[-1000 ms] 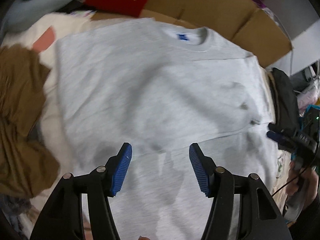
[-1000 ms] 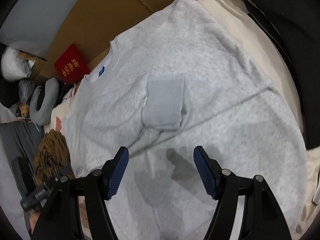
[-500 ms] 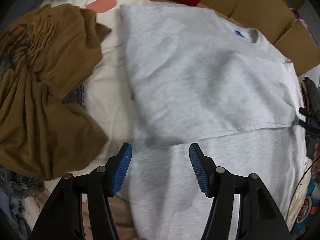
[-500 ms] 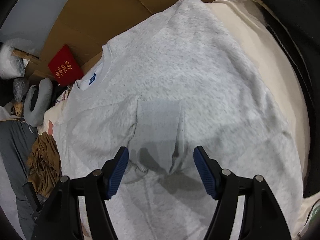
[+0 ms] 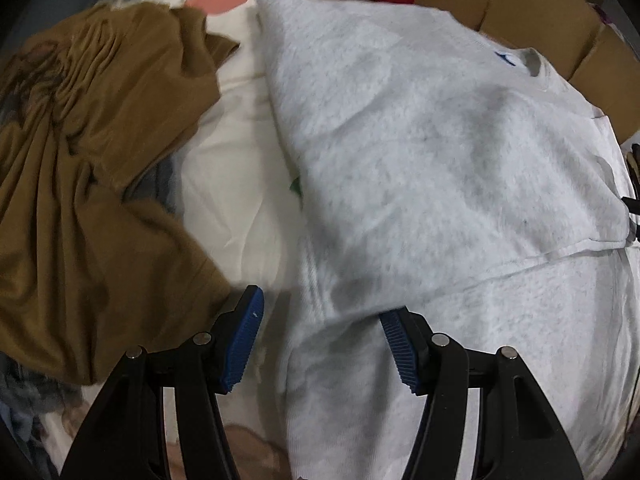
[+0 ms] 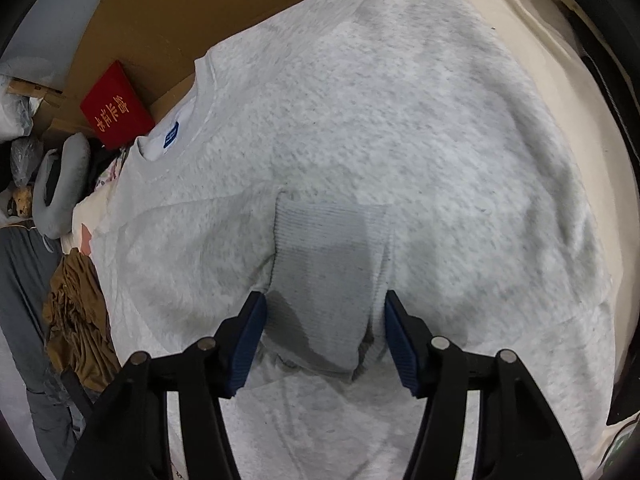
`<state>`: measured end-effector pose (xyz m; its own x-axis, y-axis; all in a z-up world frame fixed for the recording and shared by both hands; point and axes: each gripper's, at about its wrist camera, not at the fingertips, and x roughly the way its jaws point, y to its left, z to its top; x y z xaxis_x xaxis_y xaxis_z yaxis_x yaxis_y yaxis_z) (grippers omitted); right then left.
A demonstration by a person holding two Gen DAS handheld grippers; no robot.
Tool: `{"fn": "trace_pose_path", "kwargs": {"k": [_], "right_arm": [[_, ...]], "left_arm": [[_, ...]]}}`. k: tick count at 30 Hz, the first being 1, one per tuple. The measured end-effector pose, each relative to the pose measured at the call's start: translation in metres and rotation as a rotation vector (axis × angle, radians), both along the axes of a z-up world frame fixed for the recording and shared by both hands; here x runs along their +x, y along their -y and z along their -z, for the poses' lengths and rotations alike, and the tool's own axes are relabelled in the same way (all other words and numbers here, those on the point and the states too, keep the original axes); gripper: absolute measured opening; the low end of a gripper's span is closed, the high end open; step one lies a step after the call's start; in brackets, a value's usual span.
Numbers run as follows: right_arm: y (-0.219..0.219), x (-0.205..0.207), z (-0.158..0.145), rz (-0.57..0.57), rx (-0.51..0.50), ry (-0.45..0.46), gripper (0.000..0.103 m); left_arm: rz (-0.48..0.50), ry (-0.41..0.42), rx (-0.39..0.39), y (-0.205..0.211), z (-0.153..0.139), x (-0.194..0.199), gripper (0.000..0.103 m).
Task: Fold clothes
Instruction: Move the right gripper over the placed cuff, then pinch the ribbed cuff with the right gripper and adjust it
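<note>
Right wrist view: right tool, jaws just narrowing but unclamped, straddles the sweatshirt's cuff at lower centre; left tool gapes over its edge. Pinching extra layers could drag the fold askew.

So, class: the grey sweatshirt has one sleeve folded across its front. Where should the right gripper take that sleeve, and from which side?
Take the ribbed cuff of the grey sweatshirt, from above. It lies flat on the body with its end edge free, already between the right gripper's pads, which have just been closing but do not yet press.
</note>
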<state>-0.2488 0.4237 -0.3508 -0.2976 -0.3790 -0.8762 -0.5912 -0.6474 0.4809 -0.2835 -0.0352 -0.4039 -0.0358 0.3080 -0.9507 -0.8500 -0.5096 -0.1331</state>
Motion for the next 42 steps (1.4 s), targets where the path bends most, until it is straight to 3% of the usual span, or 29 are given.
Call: {"fn": "trace_pose_path", "kwargs": {"k": [6,9,11,14,21,32,37,42], "right_arm": [[0.005,0.000,-0.001,0.011,0.034,0.010,0.052],[0.006,-0.003,-0.004,0.013,0.032,0.009,0.037],[0.005,-0.003,-0.006,0.018,0.032,0.010,0.018],[0.001,0.000,-0.012,0.028,0.014,0.000,0.009],[0.003,-0.001,-0.030,-0.005,0.021,-0.027,0.006],[-0.001,0.019,-0.048,0.041,0.008,-0.056,0.005],[0.005,0.023,-0.038,0.036,0.019,-0.028,0.005],[0.002,0.028,-0.022,0.046,0.010,-0.003,0.005]], "left_arm": [[0.005,-0.047,0.078,-0.002,-0.001,-0.008,0.060],[-0.014,-0.070,0.102,0.001,0.000,-0.015,0.060],[-0.038,-0.078,0.108,0.005,0.001,-0.020,0.060],[-0.065,-0.086,0.114,0.013,0.002,-0.029,0.060],[-0.107,-0.114,0.114,0.036,-0.009,-0.038,0.062],[-0.116,-0.099,0.121,0.033,-0.010,-0.023,0.063],[-0.139,-0.054,0.148,0.043,-0.009,-0.028,0.063],[-0.065,-0.111,0.114,0.046,-0.010,-0.018,0.063]]}}
